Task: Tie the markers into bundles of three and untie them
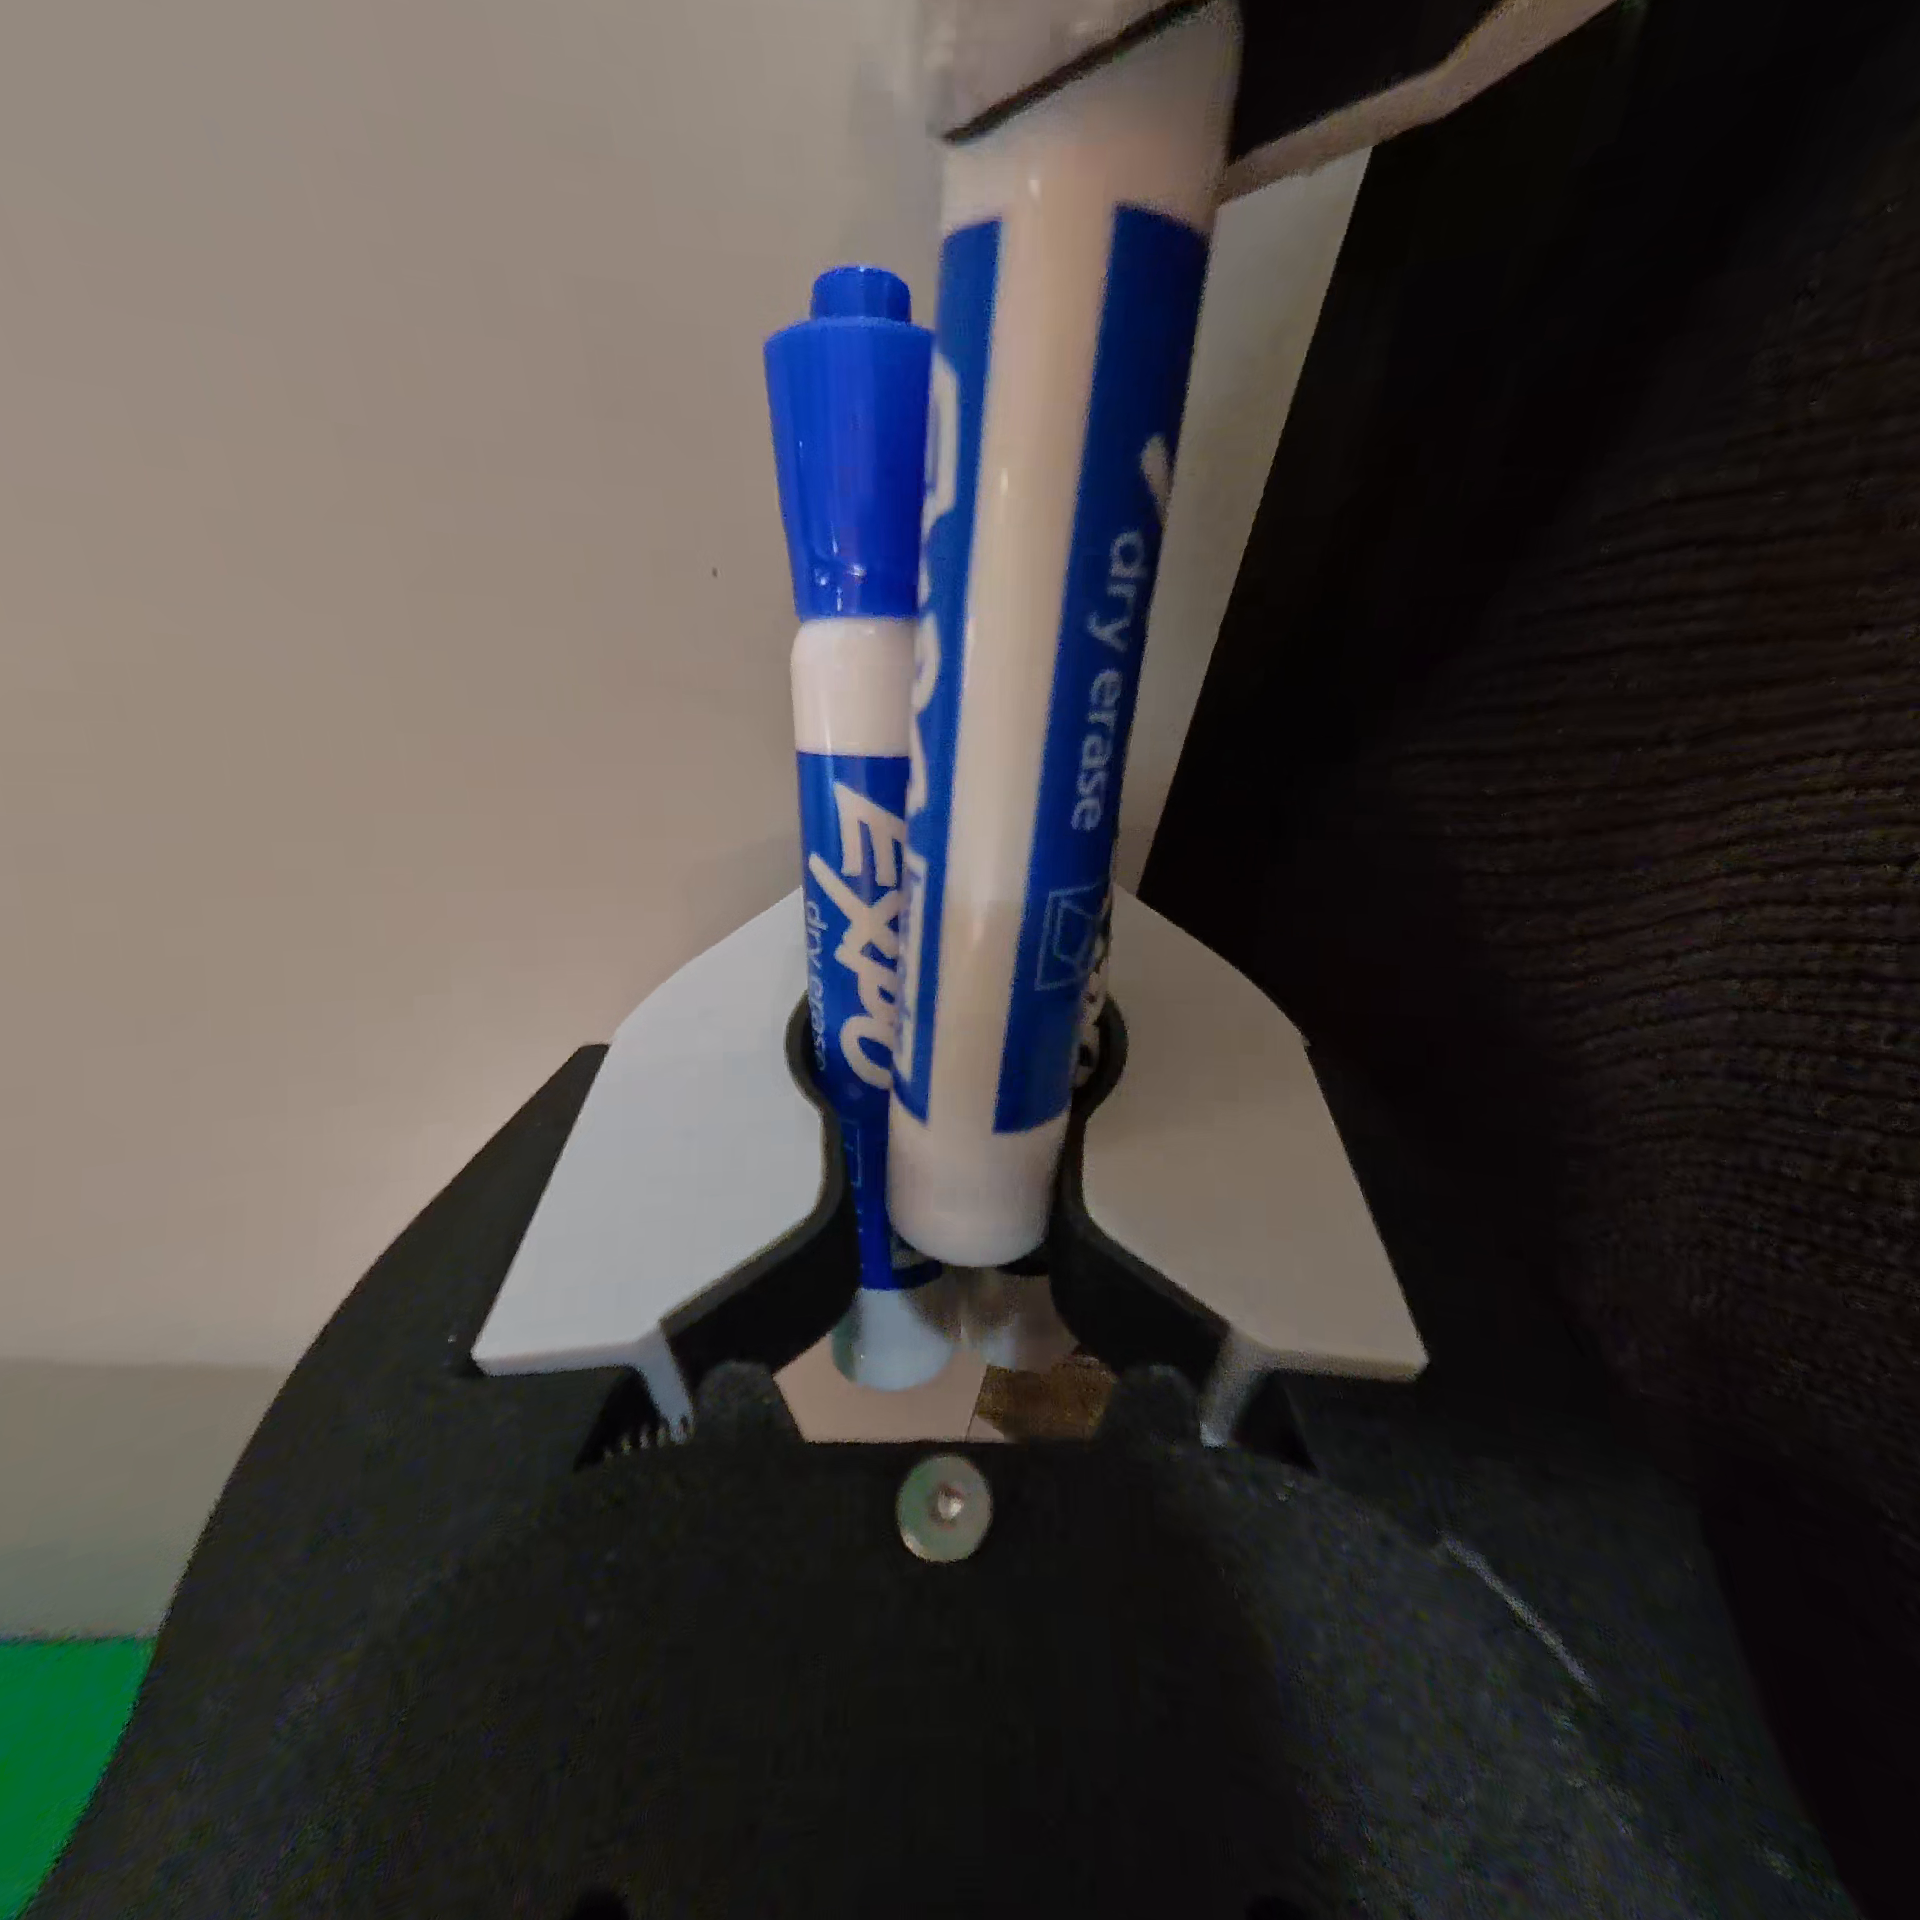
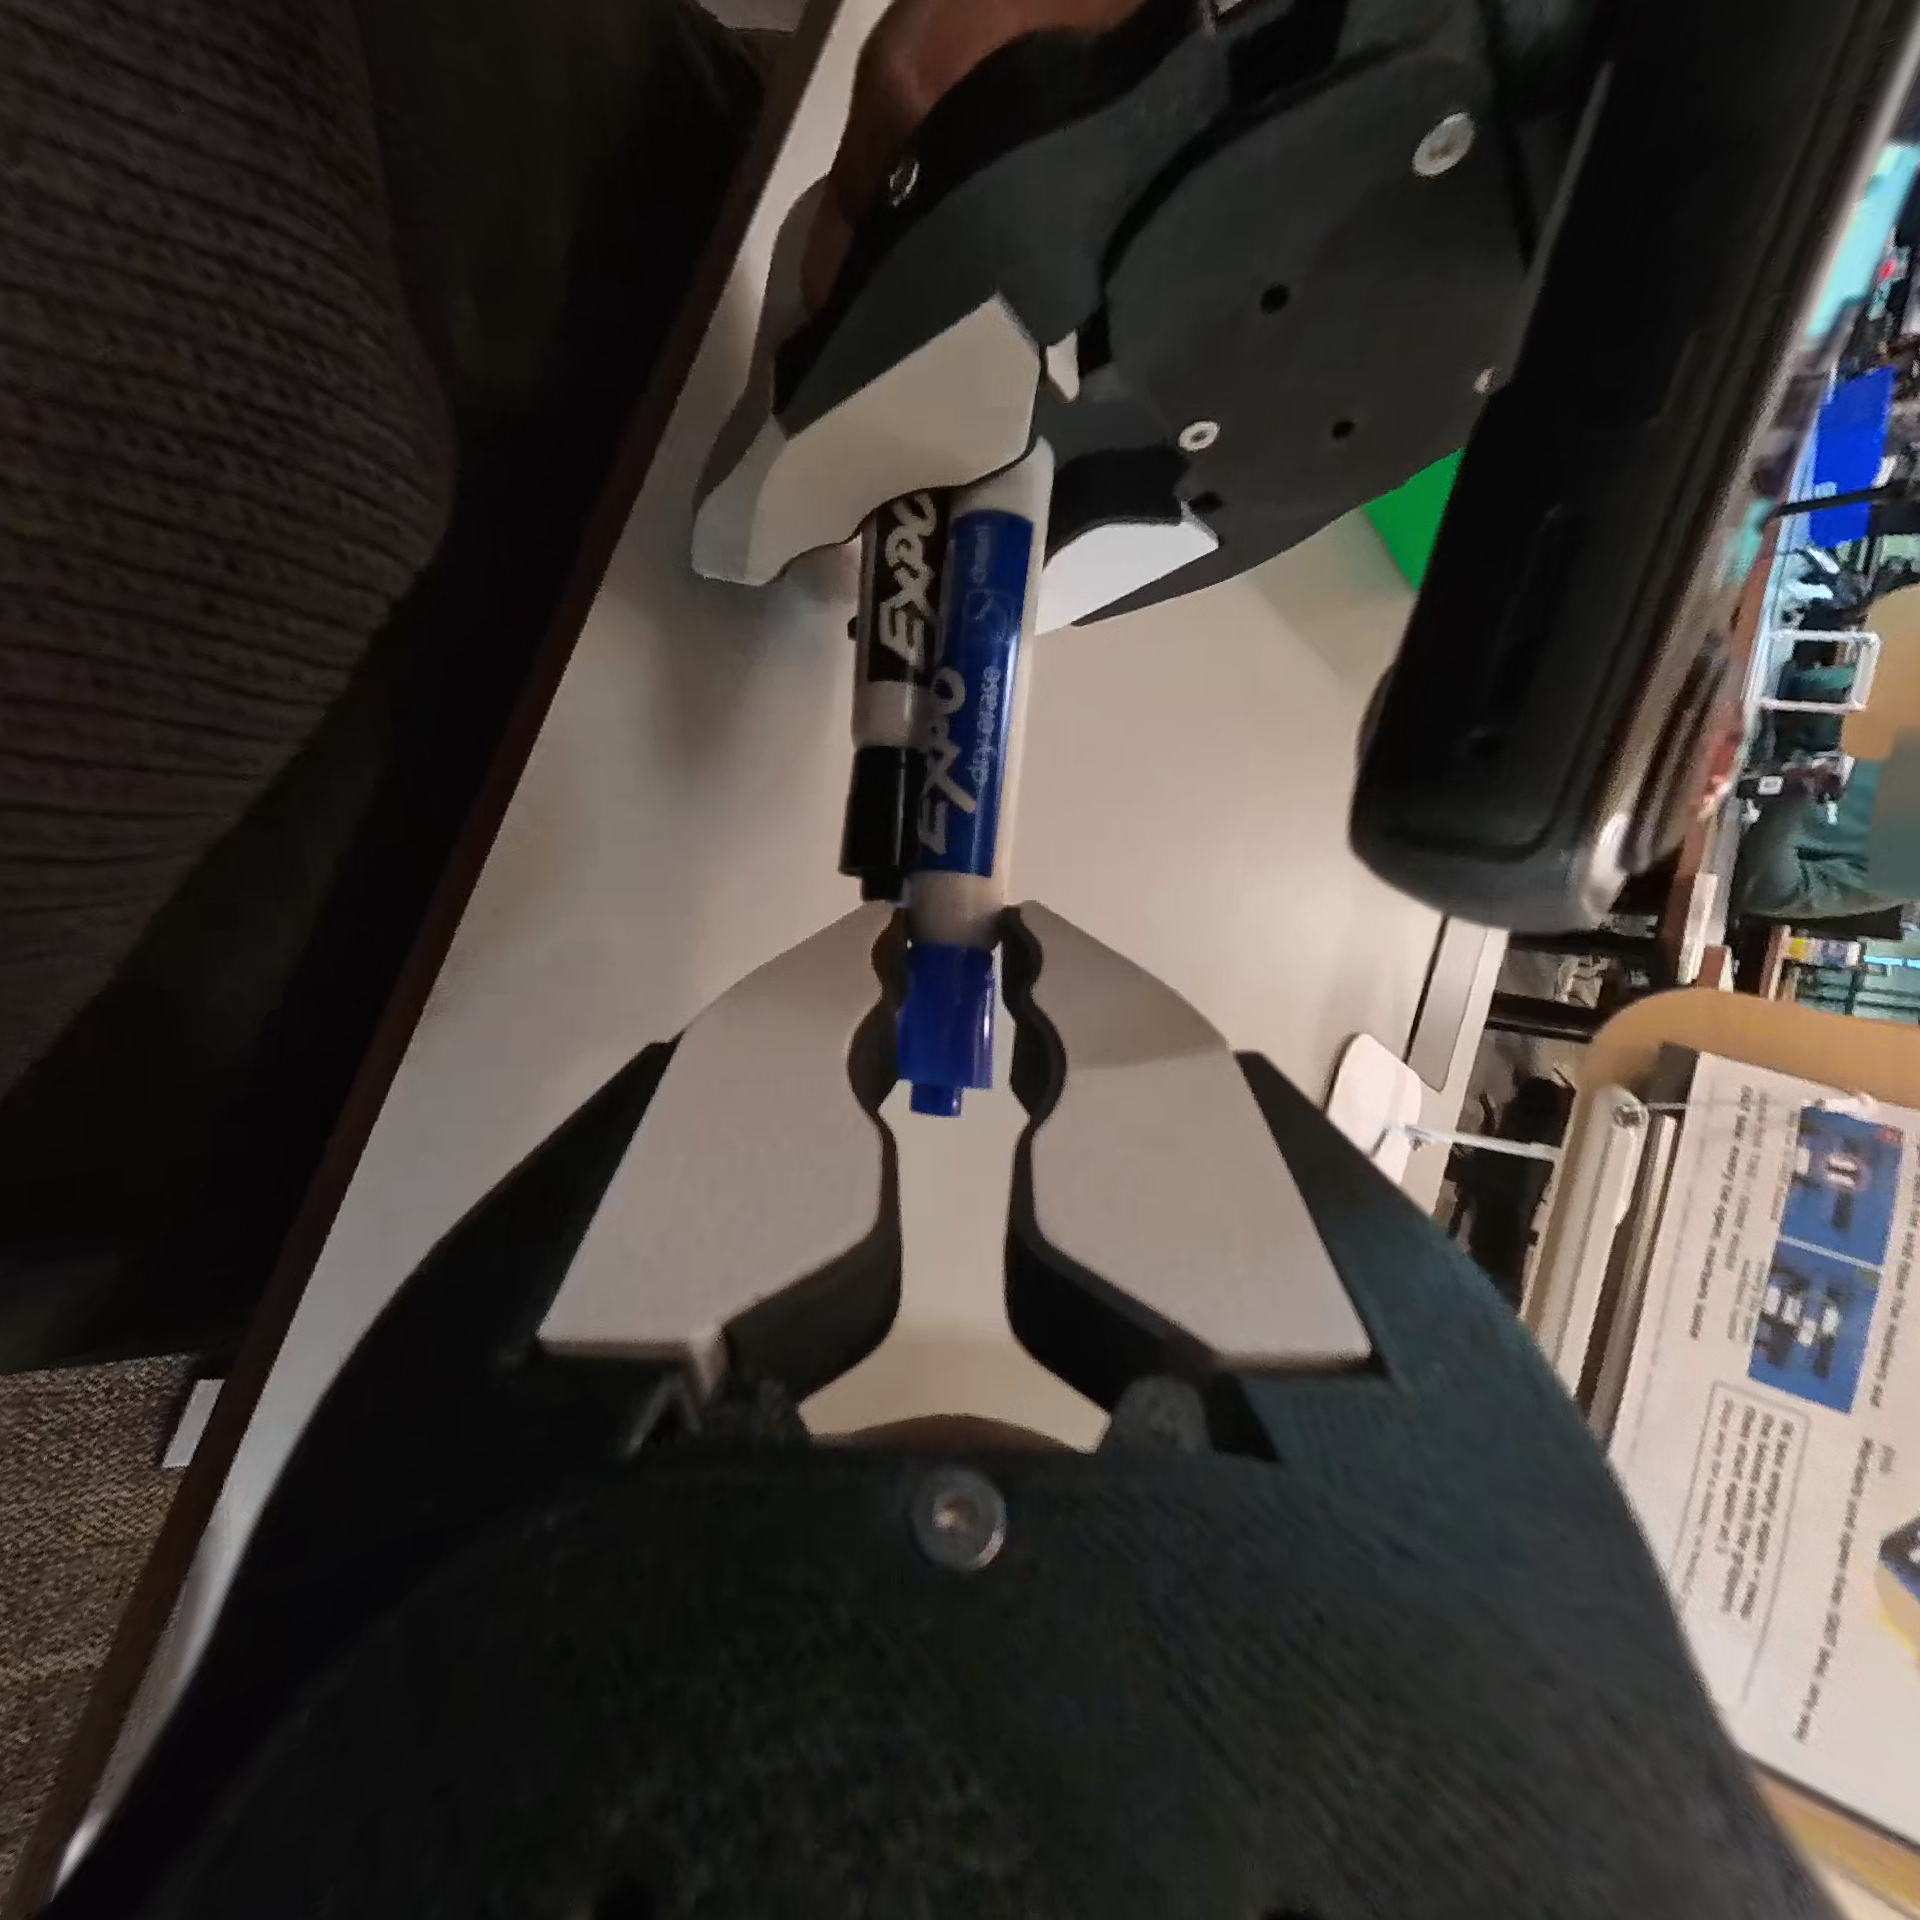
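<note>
My left gripper [image 1: 956, 935] is shut on a bundle of dry-erase markers that point away from it. In the left wrist view a blue marker with a blue cap [image 1: 847, 582] stands left of a nearer blue-labelled marker [image 1: 1060, 644]. The top of the nearer one is hidden behind a white finger [image 1: 1288, 145] of the right gripper. In the right wrist view the left gripper [image 2: 914, 468] holds a black marker [image 2: 883, 675] and a blue marker [image 2: 966, 707] side by side. My right gripper [image 2: 948, 920] is closed around that blue marker's cap [image 2: 945, 1023].
A white tabletop [image 2: 1195, 779] lies under both grippers, with its dark edge [image 2: 582, 623] at the left. A person's dark knit sleeve [image 1: 1610, 831] is close on the right. A black padded object [image 2: 1558, 520] and a printed sheet on a stand [image 2: 1766, 1403] are at the right. Some 10 cm of space lies between my two pairs of fingers.
</note>
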A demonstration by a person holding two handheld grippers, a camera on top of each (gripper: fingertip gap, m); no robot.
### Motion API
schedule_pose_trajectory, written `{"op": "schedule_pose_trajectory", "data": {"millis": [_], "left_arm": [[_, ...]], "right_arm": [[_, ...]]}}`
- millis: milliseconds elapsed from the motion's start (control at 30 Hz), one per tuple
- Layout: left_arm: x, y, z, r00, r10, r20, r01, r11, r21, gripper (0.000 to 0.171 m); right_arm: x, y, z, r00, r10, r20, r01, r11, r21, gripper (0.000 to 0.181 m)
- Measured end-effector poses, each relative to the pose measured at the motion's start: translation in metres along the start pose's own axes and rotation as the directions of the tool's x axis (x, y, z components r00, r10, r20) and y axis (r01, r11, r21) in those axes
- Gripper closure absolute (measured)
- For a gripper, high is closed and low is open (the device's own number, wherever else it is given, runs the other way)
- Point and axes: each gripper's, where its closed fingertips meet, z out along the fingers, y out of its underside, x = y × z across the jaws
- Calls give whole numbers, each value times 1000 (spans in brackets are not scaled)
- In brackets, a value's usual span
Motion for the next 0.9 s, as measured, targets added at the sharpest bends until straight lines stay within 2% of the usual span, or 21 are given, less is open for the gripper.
{"op": "schedule_pose_trajectory", "data": {"millis": [200, 367, 500, 567, 633, 700, 800, 900], "left_arm": [[4, 6, 4, 999, -34, 14, 34, 999, 1, 126], [1, 7, 5, 996, -94, 13, 93, 995, 36, 127], [-6, 6, 4, 993, -112, 33, 110, 992, 60, 126], [-10, 8, 4, 992, -126, 26, 124, 990, 63, 126], [-18, 9, 3, 990, -137, 23, 135, 989, 67, 126], [-29, 8, 1, 989, -147, 30, 144, 986, 79, 126], [-42, 5, -6, 993, -114, 17, 112, 991, 74, 126], [-57, 1, -14, 997, -81, 13, 80, 996, 49, 126]], "right_arm": [[2, -7, 12, 997, -79, -26, 80, 997, 17, 164], [11, -4, 19, 996, -45, -70, 47, 999, 20, 158], [19, -3, 14, 997, 68, -48, -63, 993, 99, 153], [29, -1, 11, 978, 205, -30, -196, 963, 187, 152], [46, 6, 10, 910, 414, 3, -397, 872, 287, 156], [65, 25, 13, 792, 610, 23, -585, 747, 315, 156], [91, 61, 18, 541, 838, -62, -782, 530, 329, 167], [95, 96, 24, 300, 941, -157, -889, 335, 311, 181]]}}
